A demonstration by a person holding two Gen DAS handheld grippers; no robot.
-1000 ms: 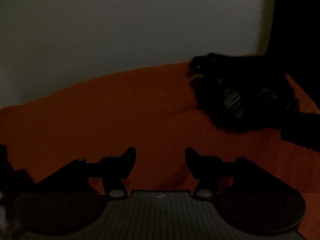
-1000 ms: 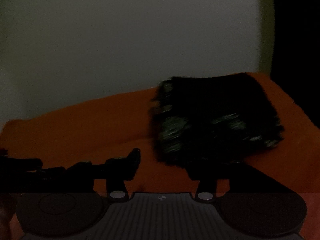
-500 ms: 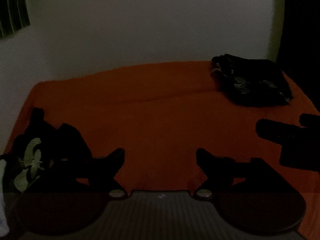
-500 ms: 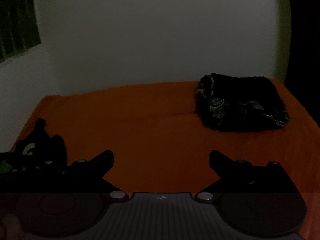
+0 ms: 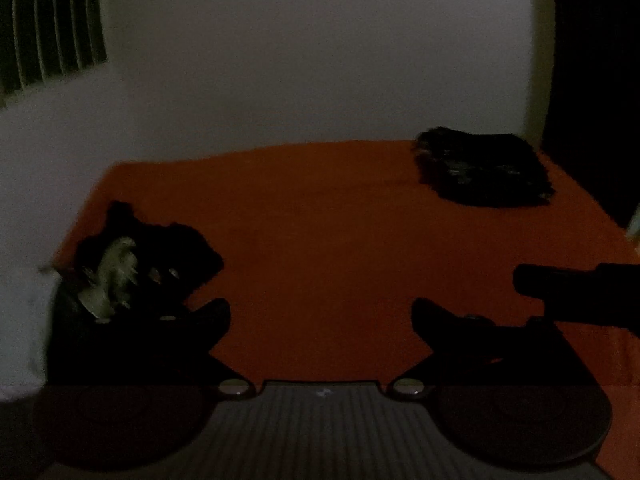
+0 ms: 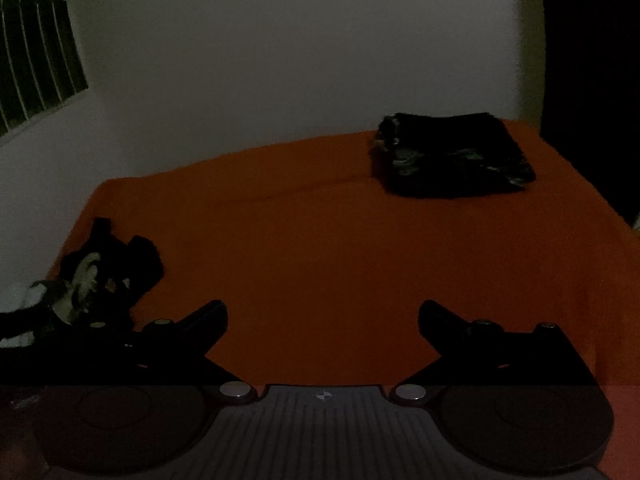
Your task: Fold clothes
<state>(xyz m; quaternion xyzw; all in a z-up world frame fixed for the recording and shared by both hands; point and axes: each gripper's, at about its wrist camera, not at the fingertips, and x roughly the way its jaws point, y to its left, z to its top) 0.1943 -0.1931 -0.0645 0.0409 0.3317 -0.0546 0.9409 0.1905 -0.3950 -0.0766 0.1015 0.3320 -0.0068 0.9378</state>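
The heap of unfolded dark clothes, with a pale patch in it, lies at the left edge of the orange bed, just ahead of and beside the left gripper's left finger, partly hidden behind it. This gripper's fingers are spreading apart, with only bare sheet between them. Judged from here, a grab made in this dim light could catch only a loose flap, or pinch the sheet along with the cloth, because the dark fabric barely separates from the dark finger. The heap also sits right at the bed's edge, so a careless pull outward might drag it off.

In the right wrist view the same heap lies ahead and left of the right gripper, whose fingers stand released and wide, holding nothing. Its dark tip shows at the right margin of the left view, near the other gripper; if both reach left together they could knock into each other.

Far ahead and right of both sets of fingers, near the wall, sits the folded pile. It looks neat but soft; a sweep across the bed, or a tug on the sheet, could shift or loosen it.
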